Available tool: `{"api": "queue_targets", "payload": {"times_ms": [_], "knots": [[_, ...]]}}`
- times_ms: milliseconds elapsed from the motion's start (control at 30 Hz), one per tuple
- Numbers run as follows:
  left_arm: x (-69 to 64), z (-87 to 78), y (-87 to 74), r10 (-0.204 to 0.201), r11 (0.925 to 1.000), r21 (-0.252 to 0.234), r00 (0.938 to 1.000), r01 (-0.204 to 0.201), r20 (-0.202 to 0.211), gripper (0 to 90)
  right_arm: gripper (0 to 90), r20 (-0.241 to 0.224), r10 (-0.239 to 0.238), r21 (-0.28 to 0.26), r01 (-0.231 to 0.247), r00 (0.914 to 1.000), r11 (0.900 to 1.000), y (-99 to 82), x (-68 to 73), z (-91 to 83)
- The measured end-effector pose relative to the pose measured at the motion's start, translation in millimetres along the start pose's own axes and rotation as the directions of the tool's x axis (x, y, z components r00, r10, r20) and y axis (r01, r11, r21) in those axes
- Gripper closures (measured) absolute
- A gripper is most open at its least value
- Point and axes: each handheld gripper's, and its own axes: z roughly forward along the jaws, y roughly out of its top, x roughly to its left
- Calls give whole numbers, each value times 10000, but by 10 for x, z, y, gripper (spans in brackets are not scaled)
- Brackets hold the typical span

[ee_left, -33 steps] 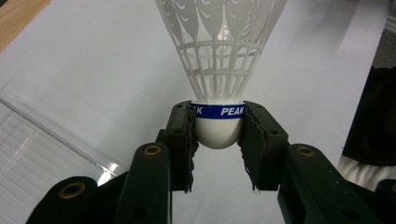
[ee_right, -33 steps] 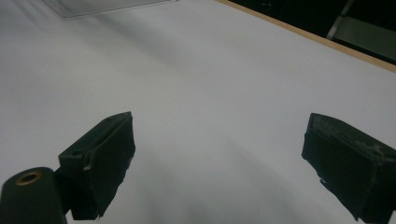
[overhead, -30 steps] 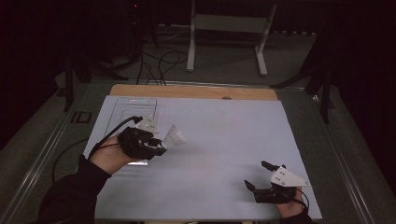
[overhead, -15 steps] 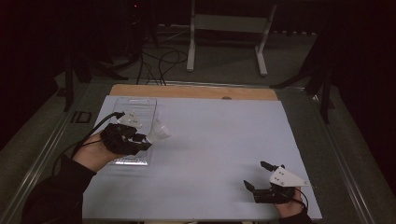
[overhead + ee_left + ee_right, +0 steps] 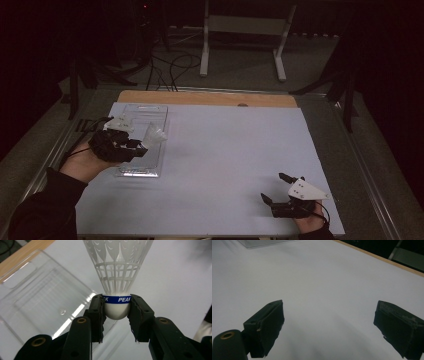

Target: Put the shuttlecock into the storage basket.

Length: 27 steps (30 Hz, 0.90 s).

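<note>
- Right gripper: near edge of the table, at the person's right, low over the white top. Jaws spread wide with nothing between them; in the right gripper view both black pads are cut off by the bottom edge of the picture.
- Left gripper: at the table's left side, above the clear tray. Jaws pinch the shuttlecock by its rounded white base, one pad on each side, just under the blue band.
- Shuttlecock, direction: long axis runs in line with the jaws, base toward the gripper, skirt flaring away from it. In the high view the skirt points toward the table's middle and slightly away from the person. The top of the skirt is cut off in the left gripper view; the blue band's lettering is partly covered by a pad.
- Clear tray: flat on the white top near the far left corner. Its near part is hidden under the hand and gripper in the high view; its edges are faint against the surface.
</note>
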Motion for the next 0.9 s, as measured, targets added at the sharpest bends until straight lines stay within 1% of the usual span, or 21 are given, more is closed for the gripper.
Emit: {"api": "queue_targets", "payload": {"times_ms": [33,67,100,267,333,367,433,467,500,567,700,767,800,900], "knots": [[14,-9,-11,0,10000,53,10000,1,-73,666,90,-4,-5,1,5,10000,10000,-1,-1,0],[31,-16,-24,-94,10000,1,9999,94,-125,666,90,-3,0,9,0,10000,10000,-1,-2,1],[52,-26,-38,-181,9998,1,9998,181,-88,666,90,-4,-1,15,1,10000,10000,-1,-1,2],[132,-64,-118,-485,9988,21,9985,485,-268,666,90,30,14,36,-14,10000,10000,-2,-2,4],[171,-69,-152,-674,9977,-7,9974,674,-258,666,91,24,10,53,-10,10000,10000,-3,-2,7],[191,-72,-169,-690,9976,52,9972,692,-291,666,91,16,6,61,-6,10000,10000,-3,-1,8],[237,-74,-211,-849,9964,48,9959,851,-305,666,90,18,6,67,-6,10000,10000,-1,1,8],[237,-74,-211,-849,9964,48,9959,851,-305,666,90,18,6,67,-6,10000,10000,-1,1,8],[281,-79,-252,-1024,9947,47,9941,1026,-353,666,91,28,5,65,-6,10000,10000,-1,0,8],[316,-91,-284,-1212,9926,17,9920,1213,-363,666,90,19,12,73,-12,10000,10000,-3,-2,14],[350,-116,-332,-1375,9905,19,9888,1378,-577,666,90,20,-16,75,16,10000,10000,-2,1,17],[355,-121,-340,-1401,9901,14,9883,1405,-608,666,90,15,-21,65,21,10000,10000,-1,1,16],[366,-129,-362,-1512,9884,42,9860,1519,-706,666,90,20,-10,90,10,10000,10000,-2,2,16],[396,-140,-391,-1601,9869,42,9837,1610,-822,666,90,24,-14,103,14,10000,9999,-3,0,19]]}}
